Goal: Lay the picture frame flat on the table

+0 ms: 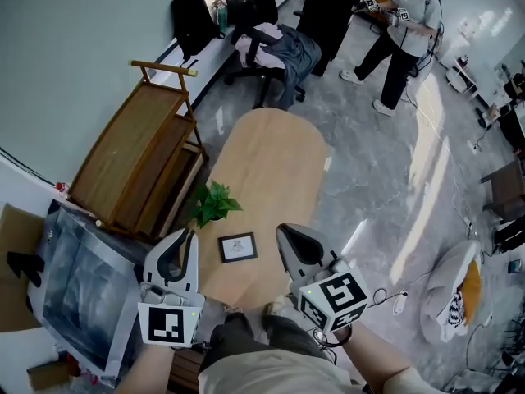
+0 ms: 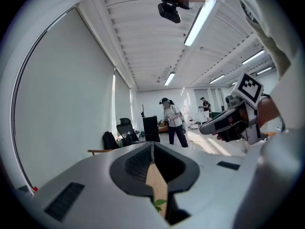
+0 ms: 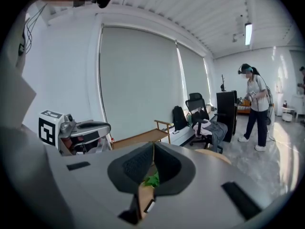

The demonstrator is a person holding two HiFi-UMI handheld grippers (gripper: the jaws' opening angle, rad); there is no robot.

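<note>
The dark picture frame (image 1: 238,247) sits on the near end of the long wooden table (image 1: 267,162), its white-matted face showing to the head view; whether it lies fully flat I cannot tell. A small green plant (image 1: 215,203) stands just beyond it to the left. My left gripper (image 1: 190,235) hangs to the frame's left and my right gripper (image 1: 283,230) to its right, both above the table's near end. Each is shut, tips meeting, with nothing held. Through the left gripper (image 2: 152,146) I glimpse table and a leaf (image 2: 159,203). Through the right gripper (image 3: 153,144) the plant (image 3: 151,179) shows.
A wooden slatted rack (image 1: 143,158) stands left of the table, with a plastic-wrapped box (image 1: 78,281) below it. An office chair (image 1: 267,43) draped with clothes is at the far end. A person (image 1: 406,23) stands beyond. A white bag (image 1: 455,290) lies on the floor right.
</note>
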